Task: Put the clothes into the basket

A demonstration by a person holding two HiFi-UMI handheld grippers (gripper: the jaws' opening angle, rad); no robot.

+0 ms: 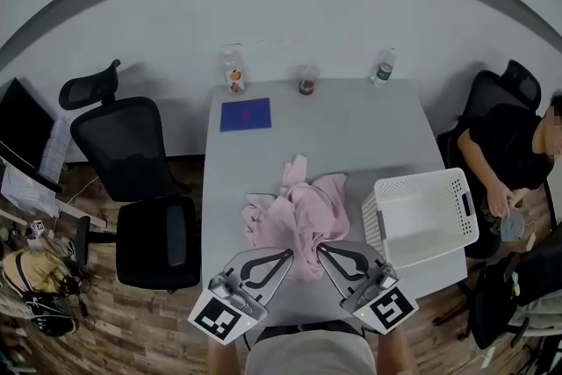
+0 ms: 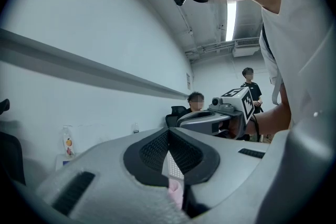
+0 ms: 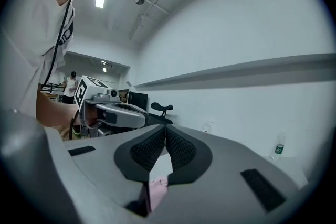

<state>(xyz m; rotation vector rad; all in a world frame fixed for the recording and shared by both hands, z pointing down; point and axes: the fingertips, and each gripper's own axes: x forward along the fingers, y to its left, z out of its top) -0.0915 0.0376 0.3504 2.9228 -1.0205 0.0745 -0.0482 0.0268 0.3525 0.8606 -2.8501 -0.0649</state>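
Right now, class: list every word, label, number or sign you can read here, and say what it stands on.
No text can be read.
Labels on left bottle and right bottle: too small.
Blue sheet: red mark, blurred.
Cubes on left gripper and right gripper: square patterns, no letters.
Pink clothes, basket: no print.

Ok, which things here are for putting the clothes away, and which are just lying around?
For the job: pink clothes, white basket, left gripper, right gripper.
Lying about: blue sheet, orange-labelled bottle, cup, clear bottle, black office chair.
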